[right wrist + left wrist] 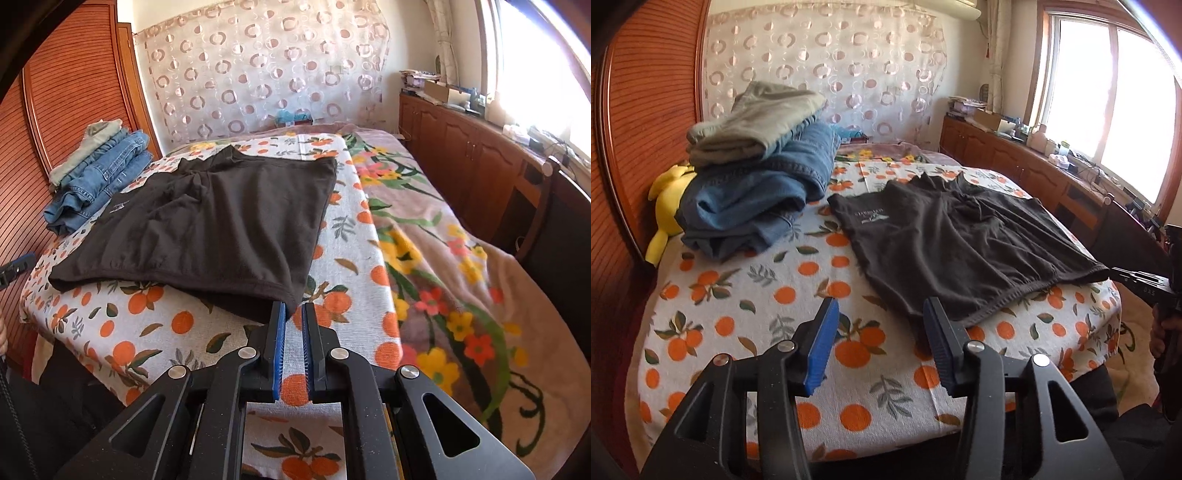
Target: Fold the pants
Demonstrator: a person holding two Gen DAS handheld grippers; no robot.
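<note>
Dark brown shorts [945, 243] lie spread flat on the orange-print sheet [757, 302], waistband toward me; they also show in the right wrist view [221, 221]. My left gripper [882, 314] is open and empty, just short of the shorts' near left waistband corner. My right gripper [293, 314] has its jaws nearly closed with a narrow gap, at the near right waistband corner; I cannot tell if cloth is pinched. The right gripper's tip also shows in the left wrist view [1123, 275] touching the waistband corner.
A stack of folded jeans and a grey garment [757, 173] sits at the left by the wooden wall [646, 110]. A yellow plush toy [670, 206] lies beside it. A floral blanket [443, 240] covers the right side. Wooden cabinets [461, 147] stand under the window.
</note>
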